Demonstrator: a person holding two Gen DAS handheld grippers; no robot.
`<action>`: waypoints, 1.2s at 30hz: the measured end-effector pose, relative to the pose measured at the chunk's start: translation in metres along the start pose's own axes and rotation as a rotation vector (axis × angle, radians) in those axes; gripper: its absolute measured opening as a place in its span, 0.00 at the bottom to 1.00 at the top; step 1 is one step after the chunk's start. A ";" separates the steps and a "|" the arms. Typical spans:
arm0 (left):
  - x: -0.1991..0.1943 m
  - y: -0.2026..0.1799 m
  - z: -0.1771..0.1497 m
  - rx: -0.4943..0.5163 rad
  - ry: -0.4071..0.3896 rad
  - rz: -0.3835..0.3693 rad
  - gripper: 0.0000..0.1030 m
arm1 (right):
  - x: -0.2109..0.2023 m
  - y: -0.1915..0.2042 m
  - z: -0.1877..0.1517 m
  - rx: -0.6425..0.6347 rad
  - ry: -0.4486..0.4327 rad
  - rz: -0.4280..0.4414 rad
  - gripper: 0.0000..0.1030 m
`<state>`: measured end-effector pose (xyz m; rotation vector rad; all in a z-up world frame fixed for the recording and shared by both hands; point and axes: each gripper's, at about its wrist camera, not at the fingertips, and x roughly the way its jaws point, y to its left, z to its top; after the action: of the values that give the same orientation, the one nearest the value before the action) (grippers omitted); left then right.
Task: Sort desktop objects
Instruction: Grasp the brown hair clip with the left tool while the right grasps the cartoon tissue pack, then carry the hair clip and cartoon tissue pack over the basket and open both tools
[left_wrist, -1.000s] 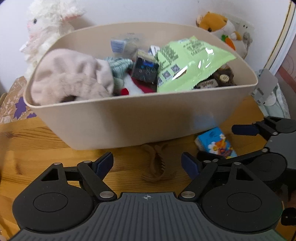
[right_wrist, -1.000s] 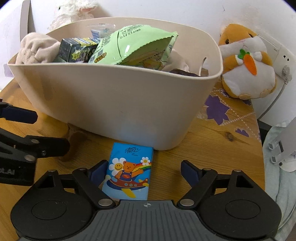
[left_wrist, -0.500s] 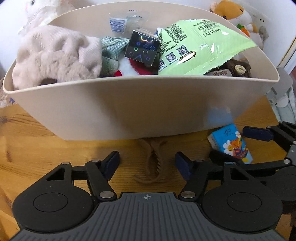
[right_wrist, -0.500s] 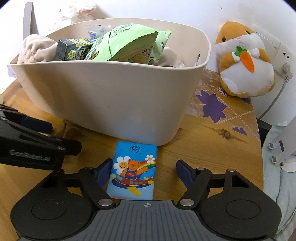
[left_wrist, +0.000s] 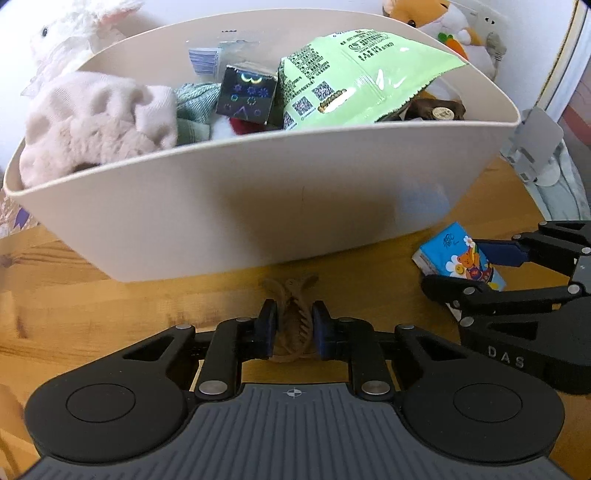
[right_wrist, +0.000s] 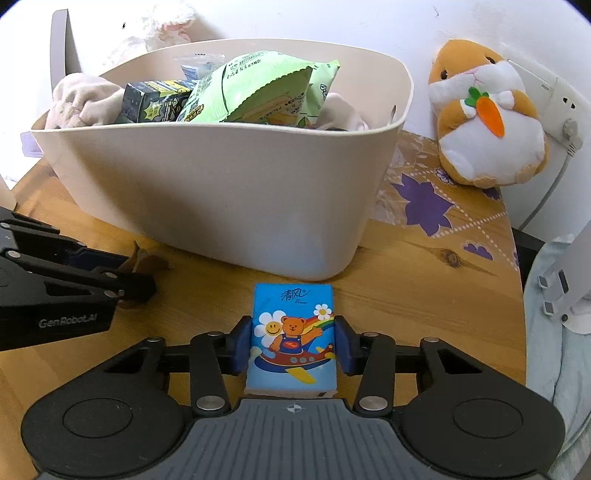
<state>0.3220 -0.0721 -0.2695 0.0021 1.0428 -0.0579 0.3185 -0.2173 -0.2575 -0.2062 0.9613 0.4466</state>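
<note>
A brown hair claw clip (left_wrist: 291, 295) lies on the wooden table just in front of the beige bin (left_wrist: 258, 206). My left gripper (left_wrist: 293, 325) is closing, and its blue pads press the clip's sides. To the right, a blue tissue pack (right_wrist: 293, 314) with a cartoon bear lies flat before the bin (right_wrist: 221, 192). The right gripper (right_wrist: 293, 339) is closing around it, pads touching both long edges. The bin holds a green snack bag (left_wrist: 362, 74), a dark box (left_wrist: 247, 96) and a pink plush cloth (left_wrist: 92, 122).
An orange hamster plush (right_wrist: 487, 118) leans on the wall right of the bin, near a socket (right_wrist: 557, 110). A white plush (left_wrist: 74, 33) sits behind the bin's left end. A flowered cloth (right_wrist: 421, 203) covers the table's back right. A grey stand (right_wrist: 565, 280) is beyond the right edge.
Both grippers' jaws came together from wide apart: the left onto the hair clip, the right onto the tissue pack. Neither object has left the table.
</note>
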 end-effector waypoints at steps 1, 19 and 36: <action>-0.001 0.001 -0.002 -0.002 -0.001 0.000 0.20 | -0.001 0.000 -0.001 0.000 0.002 -0.002 0.41; -0.075 0.029 -0.002 -0.021 -0.105 -0.007 0.20 | -0.054 0.004 0.007 -0.050 -0.058 0.023 0.41; -0.148 0.060 0.038 -0.078 -0.295 -0.041 0.20 | -0.106 0.025 0.073 -0.094 -0.234 0.096 0.41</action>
<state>0.2828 -0.0065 -0.1241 -0.0966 0.7496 -0.0529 0.3091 -0.1980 -0.1280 -0.1890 0.7231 0.5917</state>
